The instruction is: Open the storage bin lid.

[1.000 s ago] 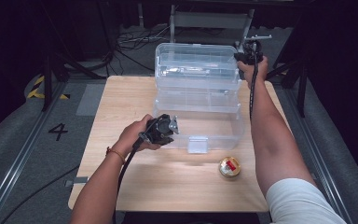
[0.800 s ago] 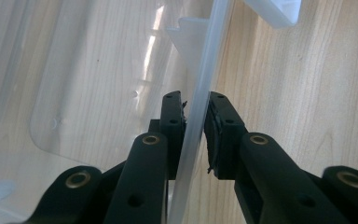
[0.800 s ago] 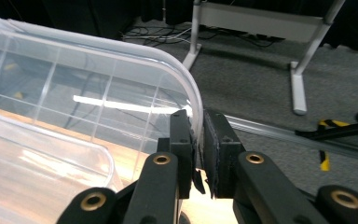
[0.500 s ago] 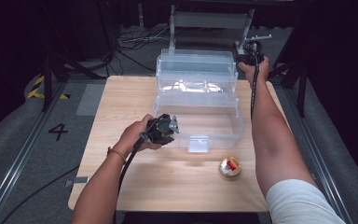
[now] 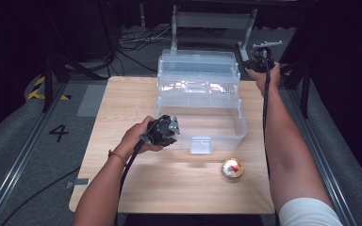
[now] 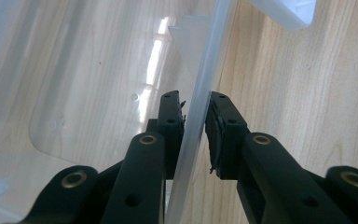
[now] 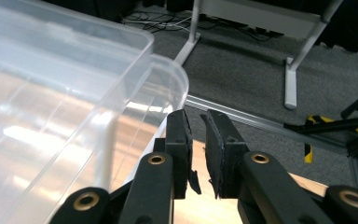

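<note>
The left gripper (image 6: 195, 123) pinches the wall of the clear box (image 5: 226, 129) on the bench (image 5: 122, 99). The right gripper (image 7: 196, 135), slightly open, holds nothing beside the lid (image 7: 51, 107).

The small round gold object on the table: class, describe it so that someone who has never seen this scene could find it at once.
Start at the wooden table and find the big clear plastic box standing open in its middle. Come toward the person's edge from the box's front right corner: the small round gold object lies alone on bare wood. It is the one coloured, shiny thing there, gold with a red and white patch on top.
</note>
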